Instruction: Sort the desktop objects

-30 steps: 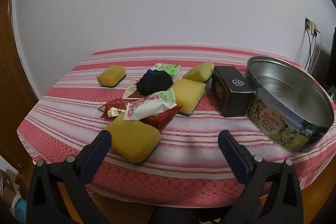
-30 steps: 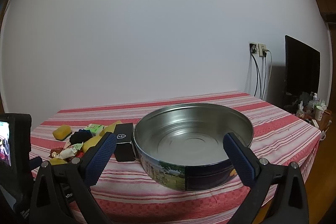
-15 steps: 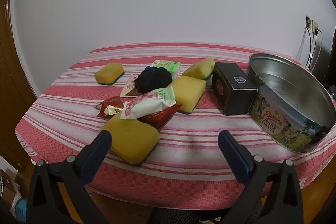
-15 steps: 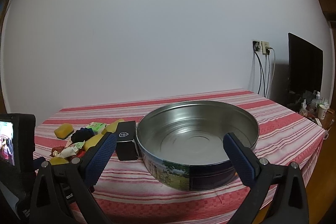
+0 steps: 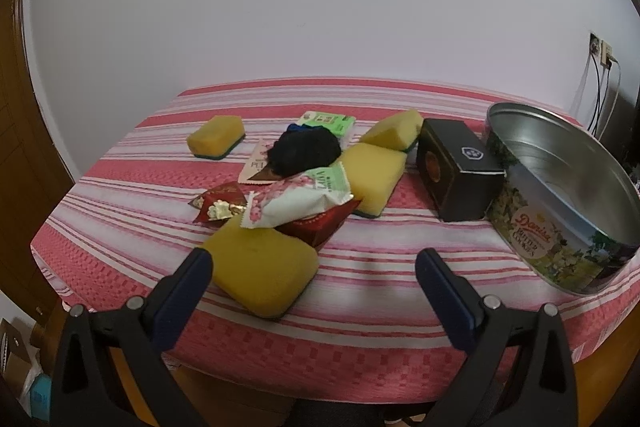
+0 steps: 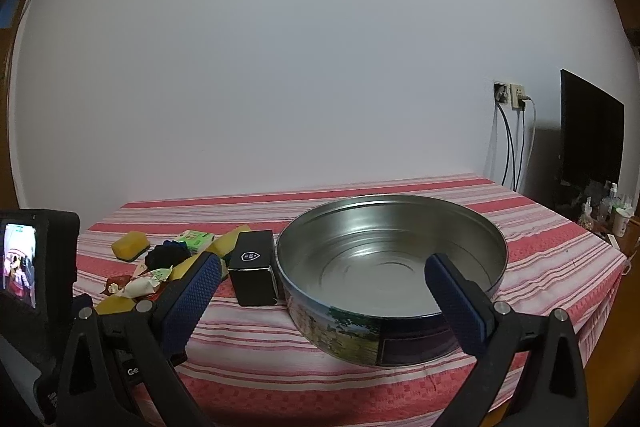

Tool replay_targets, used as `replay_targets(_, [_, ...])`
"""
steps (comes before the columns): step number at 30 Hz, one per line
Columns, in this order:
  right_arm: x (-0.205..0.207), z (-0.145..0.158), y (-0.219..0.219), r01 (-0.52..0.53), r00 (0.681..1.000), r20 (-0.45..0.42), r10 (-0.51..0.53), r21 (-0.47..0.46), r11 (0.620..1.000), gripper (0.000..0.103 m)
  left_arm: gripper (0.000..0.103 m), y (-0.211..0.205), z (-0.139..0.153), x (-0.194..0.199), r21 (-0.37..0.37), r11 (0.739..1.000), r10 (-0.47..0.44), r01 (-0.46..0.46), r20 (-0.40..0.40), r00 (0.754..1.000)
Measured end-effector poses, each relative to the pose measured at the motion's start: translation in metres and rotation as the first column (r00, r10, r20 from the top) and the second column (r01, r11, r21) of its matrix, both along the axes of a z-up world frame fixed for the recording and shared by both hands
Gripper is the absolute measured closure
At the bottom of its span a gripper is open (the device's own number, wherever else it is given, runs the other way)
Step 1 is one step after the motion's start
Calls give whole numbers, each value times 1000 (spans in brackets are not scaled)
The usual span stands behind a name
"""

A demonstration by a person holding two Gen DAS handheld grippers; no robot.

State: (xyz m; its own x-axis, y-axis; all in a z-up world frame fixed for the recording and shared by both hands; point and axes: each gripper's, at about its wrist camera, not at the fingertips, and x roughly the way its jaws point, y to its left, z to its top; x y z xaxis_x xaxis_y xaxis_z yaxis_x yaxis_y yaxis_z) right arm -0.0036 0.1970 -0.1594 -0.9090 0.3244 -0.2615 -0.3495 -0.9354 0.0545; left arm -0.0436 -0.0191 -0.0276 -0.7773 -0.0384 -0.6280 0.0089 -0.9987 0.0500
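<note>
A pile of objects lies on the red-striped tablecloth (image 5: 384,291): several yellow sponges, the nearest one (image 5: 260,271) just ahead of my left gripper (image 5: 312,263), a white-pink snack packet (image 5: 300,199), a red packet (image 5: 316,227), a black cloth ball (image 5: 304,151), a green packet (image 5: 328,121) and a black box (image 5: 456,175). An empty round cookie tin (image 6: 392,267) stands at the right. My left gripper is open and empty at the table's front edge. My right gripper (image 6: 320,279) is open and empty in front of the tin.
The left gripper's camera body (image 6: 36,267) fills the right wrist view's left side. A wall socket with cables (image 6: 512,99) and a dark screen (image 6: 592,131) are at the far right. A wooden door (image 5: 16,131) stands left of the table.
Both grippers have shifted slightly; the left wrist view moved a little closer to the pile. Nothing on the table has moved.
</note>
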Motion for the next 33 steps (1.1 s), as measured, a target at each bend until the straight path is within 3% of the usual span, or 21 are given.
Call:
replay_targets(6, [-7,-2,-5,-39,999,1,39,13,999,0,0,-11,-2,-5,-6,1000,14,-14,3,1000])
replay_targets(14, [-17,-8,-11,-85,996,11,85,23,996,0,0,-47,-3,5,71,997,-29,30,-16,999])
replay_targets(20, [-29,-17,-8,-114,993,35,114,-10,993,0,3,-50,-10,-9,24,999,-21,21,12,1000])
replay_targets(23, [-33,-20,-7,-116,992,49,116,-5,993,0,9,-49,-16,-21,25,999,-35,34,53,998])
replay_targets(29, [-40,-25,-1,-115,991,68,117,-33,993,0,10,-47,-32,-42,48,998,-50,44,123,991])
replay_targets(31, [-44,-27,-2,-126,988,83,129,-41,991,0,23,-49,-39,-48,57,997,-55,47,149,987])
replay_targets(33, [-48,-28,-4,-137,986,92,140,-41,990,0,23,-52,-40,-51,79,996,-64,52,148,987])
